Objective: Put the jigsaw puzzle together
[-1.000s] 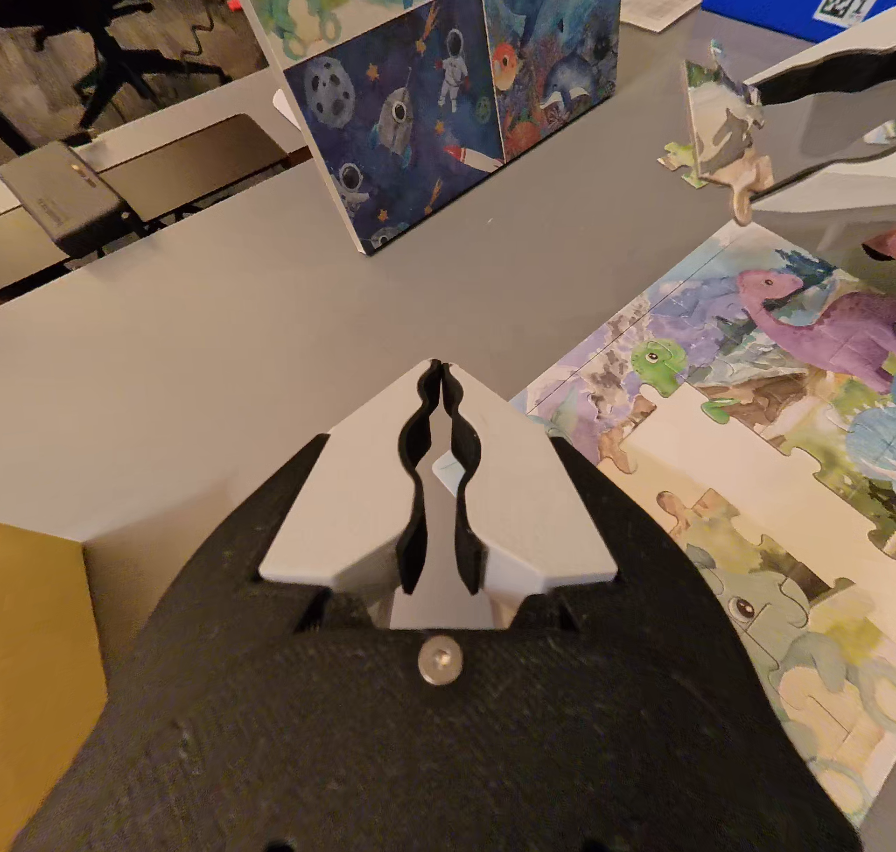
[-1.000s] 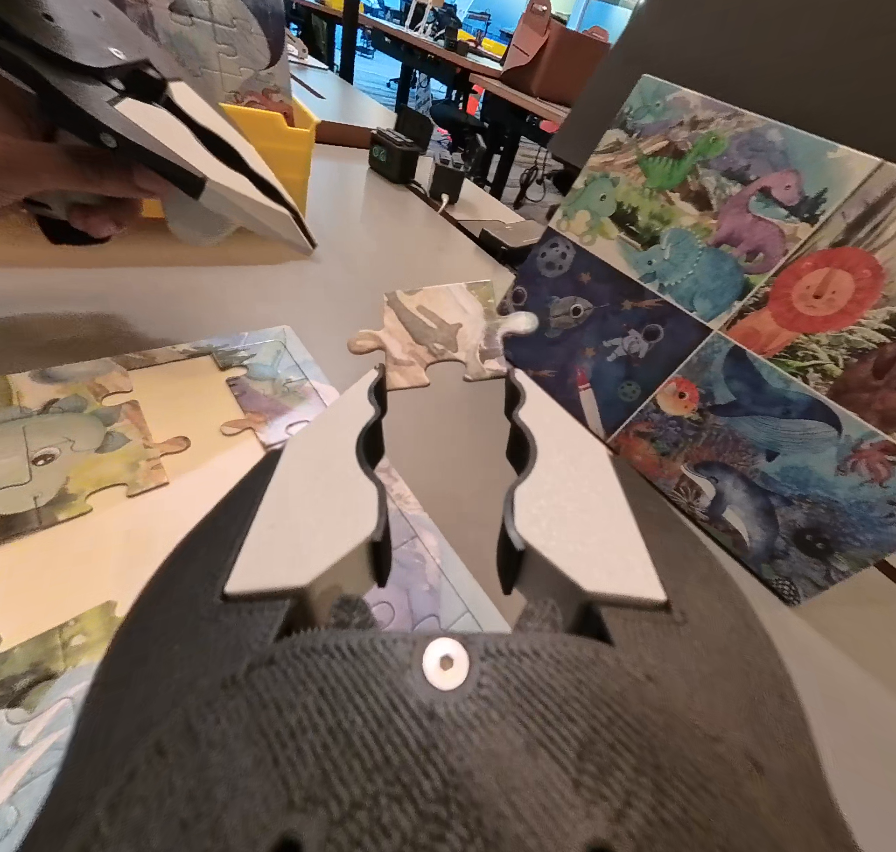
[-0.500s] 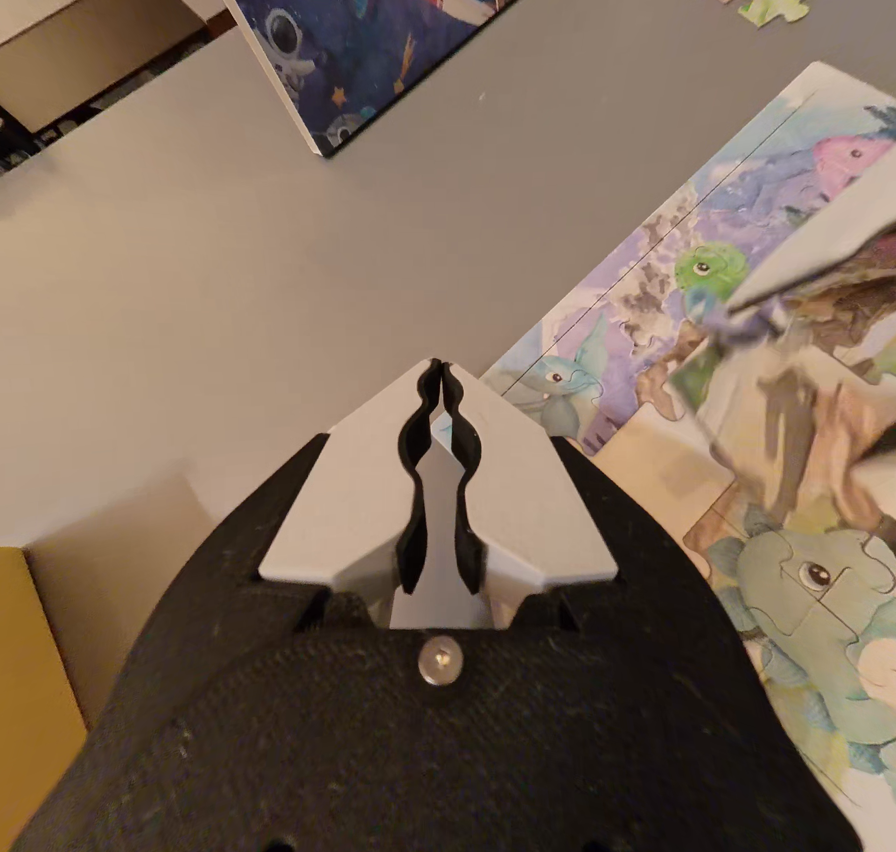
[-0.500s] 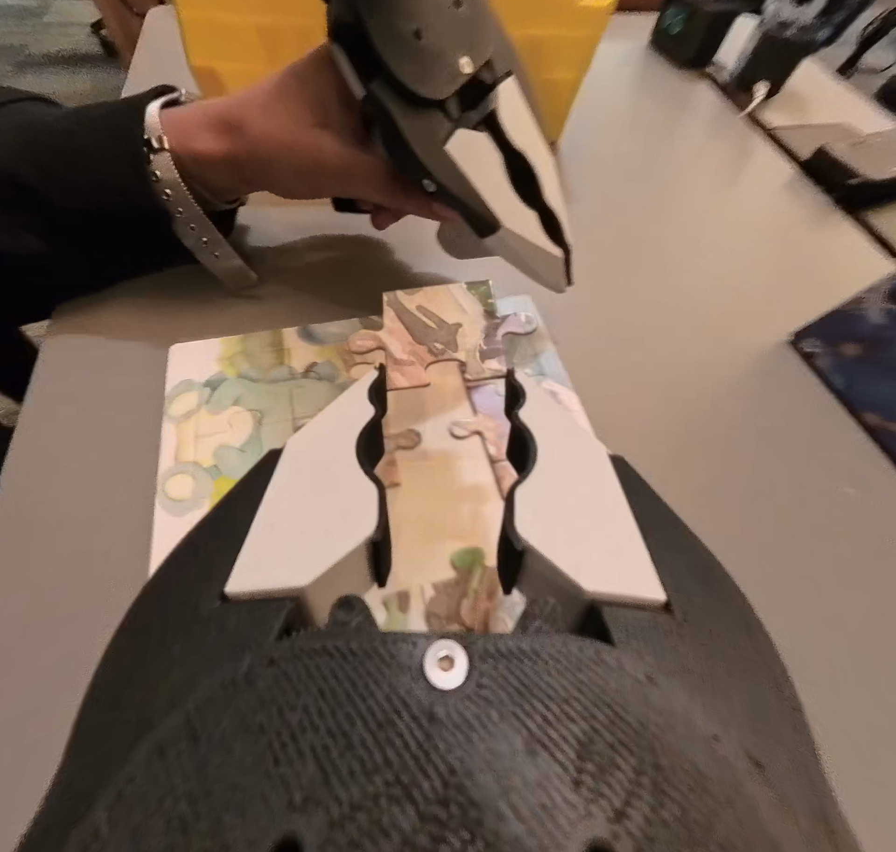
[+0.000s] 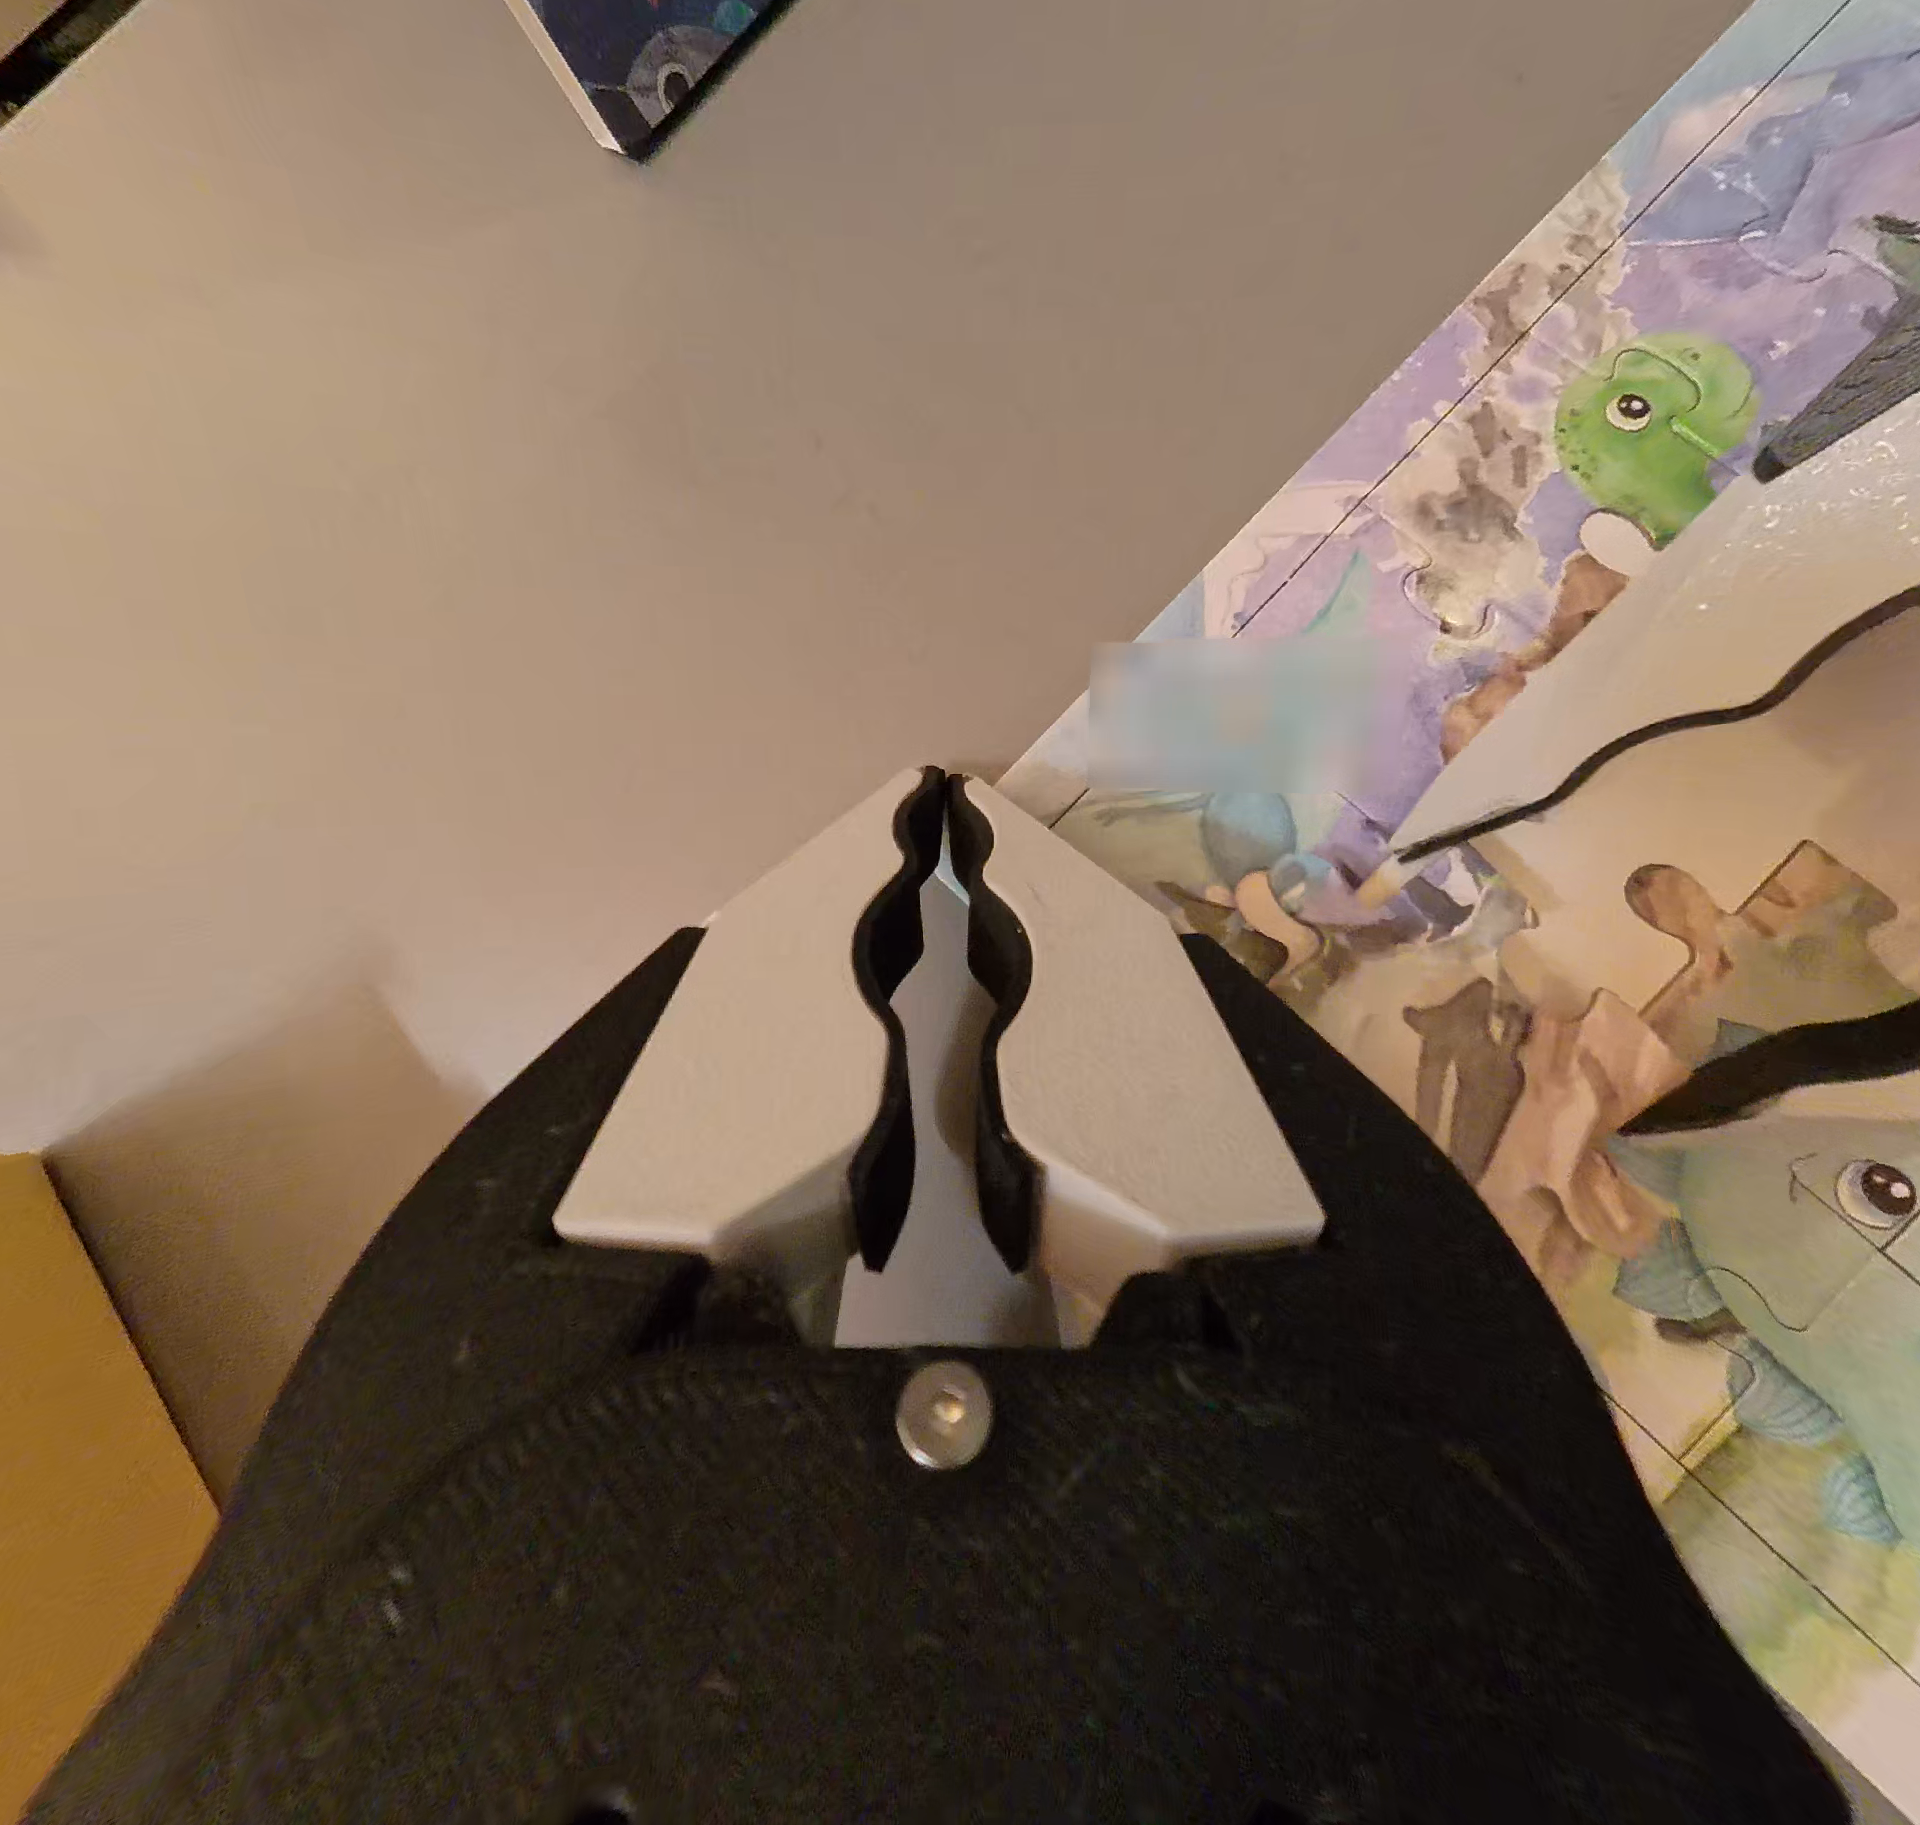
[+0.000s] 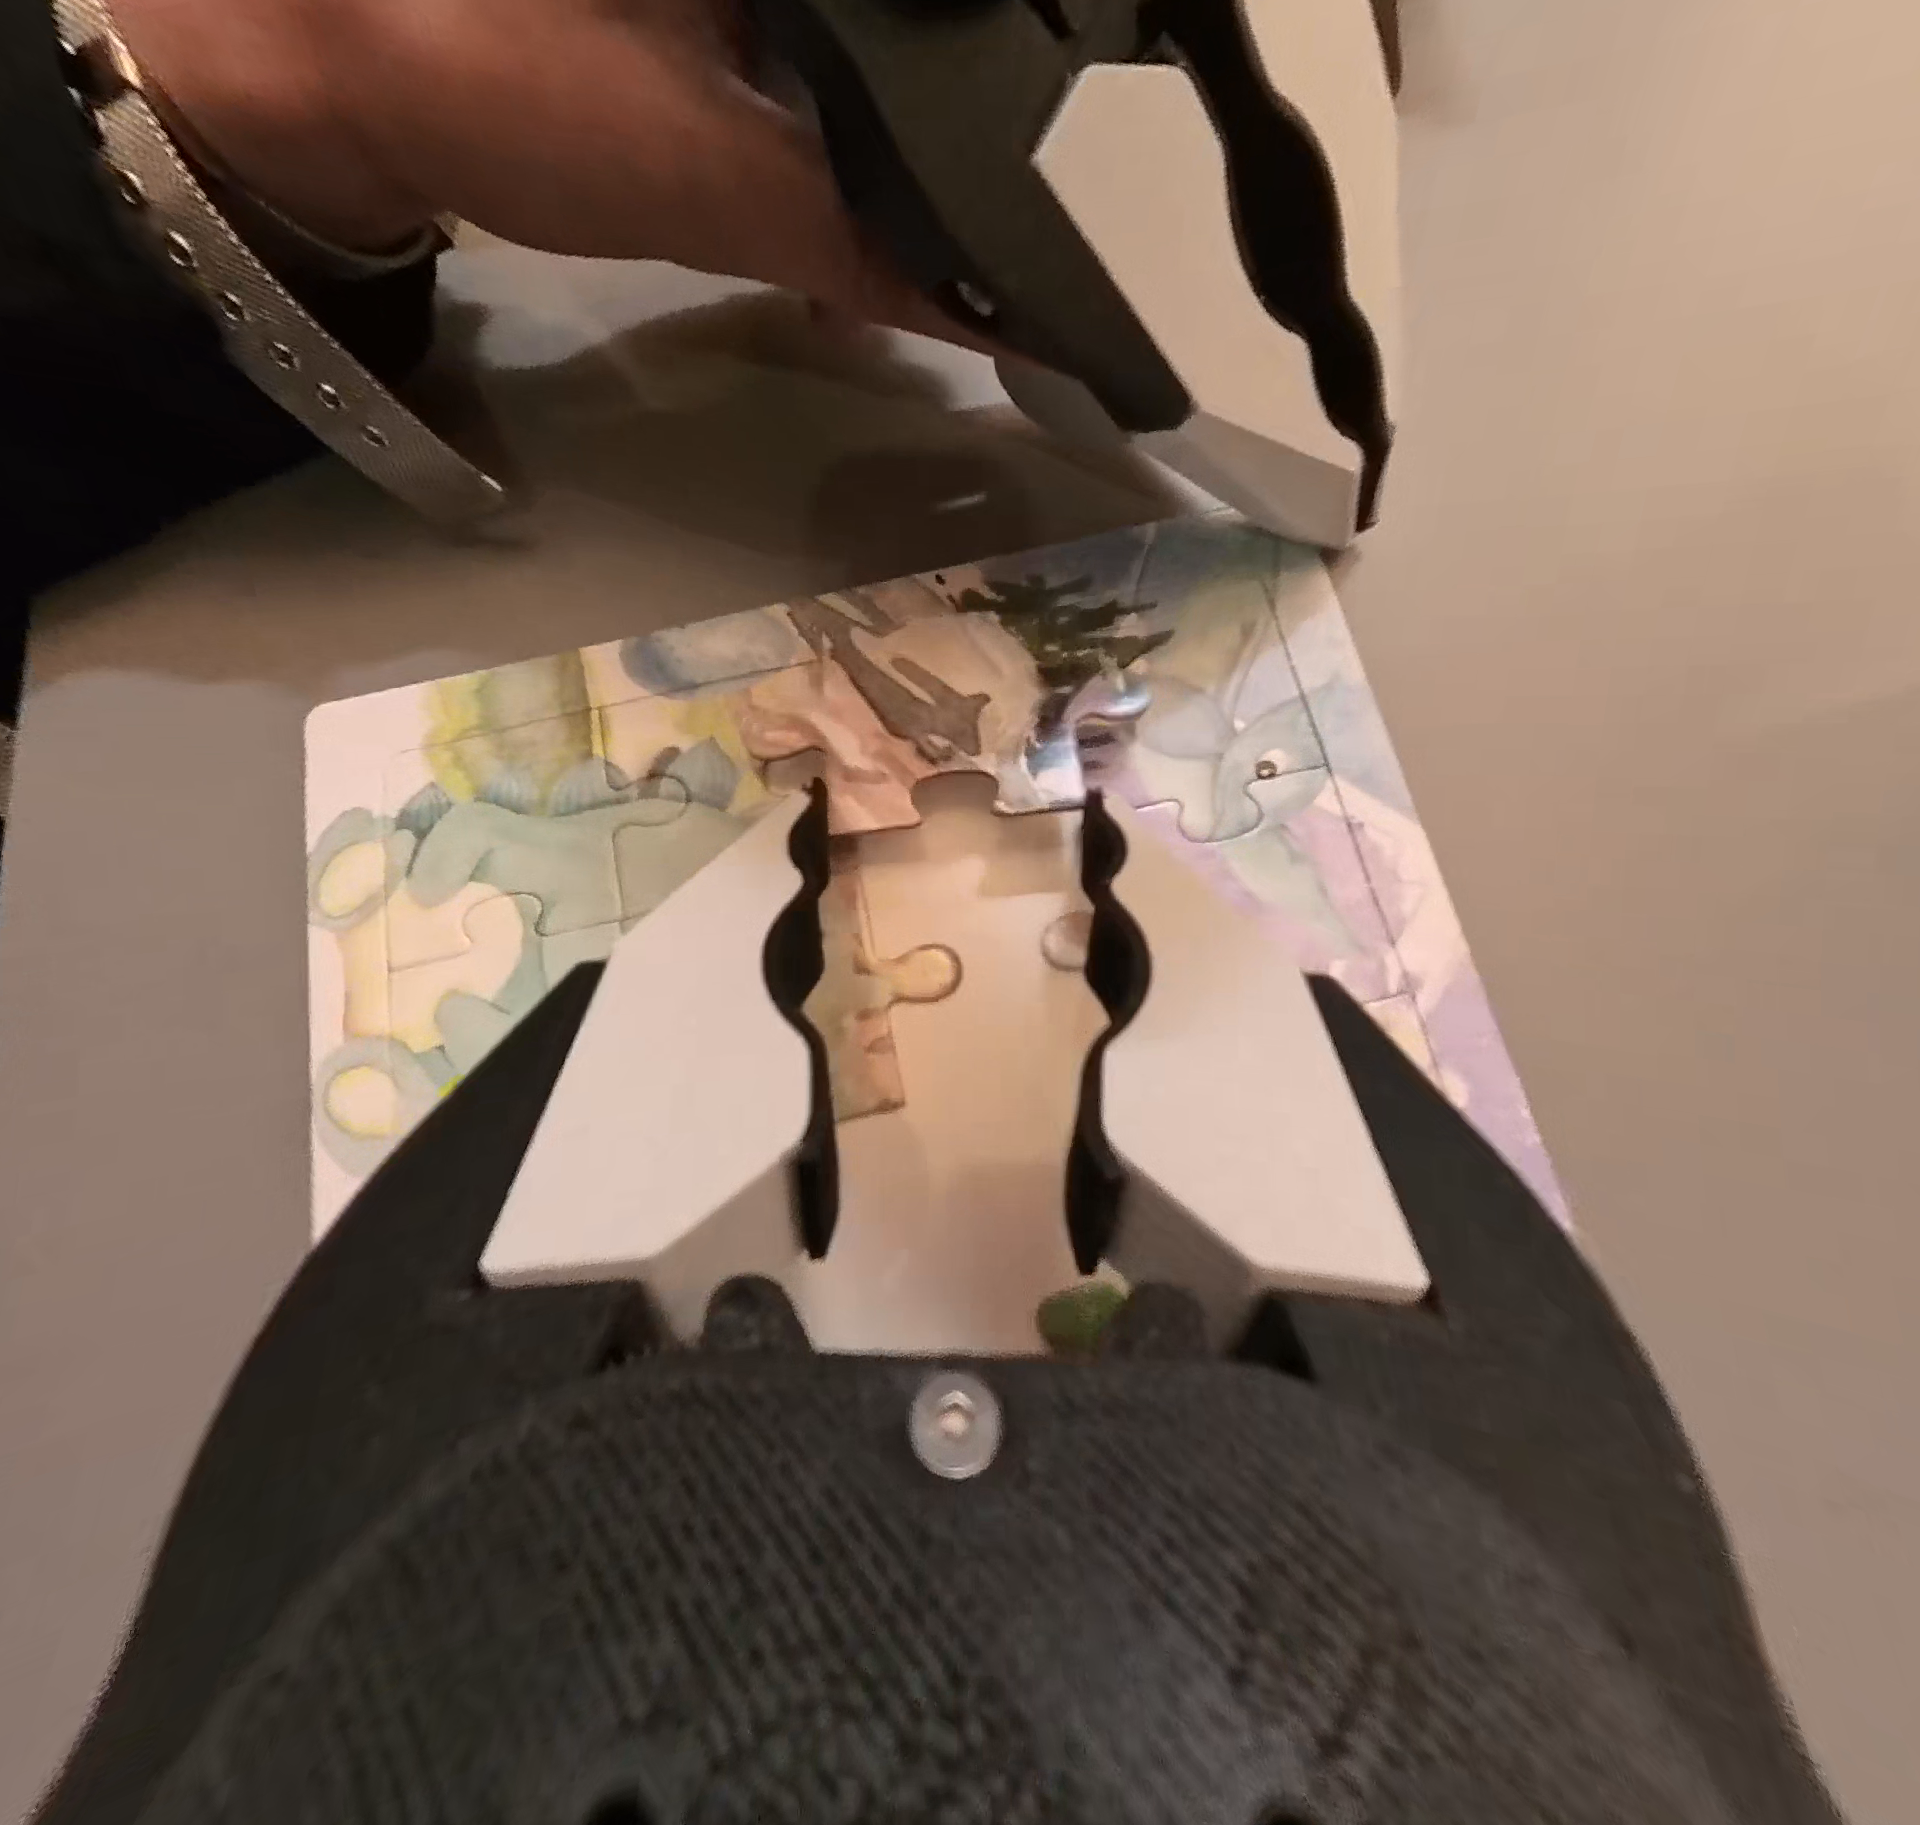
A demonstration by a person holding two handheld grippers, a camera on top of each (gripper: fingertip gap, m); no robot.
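Observation:
The puzzle board (image 6: pixel 343 944) lies flat on the grey table, partly filled with dinosaur pieces; it also shows in the left wrist view (image 5: pixel 1340 497). My right gripper (image 6: pixel 951 799) is shut on a brown-grey puzzle piece (image 6: pixel 894 736), held across its width at the fingertips, low over the board's bare middle next to the fitted pieces. In the left wrist view the right gripper (image 5: pixel 1507 991) and the piece (image 5: pixel 1507 1058) are at the right. My left gripper (image 5: pixel 940 778) is shut and empty, with its tips at the board's corner; it also shows in the right wrist view (image 6: pixel 1361 518).
A picture box (image 5: pixel 644 9) stands on the table beyond the left gripper. A yellow bin (image 5: pixel 62 1463) sits at the left edge. A person's hand with a metal watch strap (image 6: pixel 312 321) holds the left gripper above the board's far side.
The right gripper has carried the piece from beside the box down over the board. The left gripper has dropped down to the board's corner.

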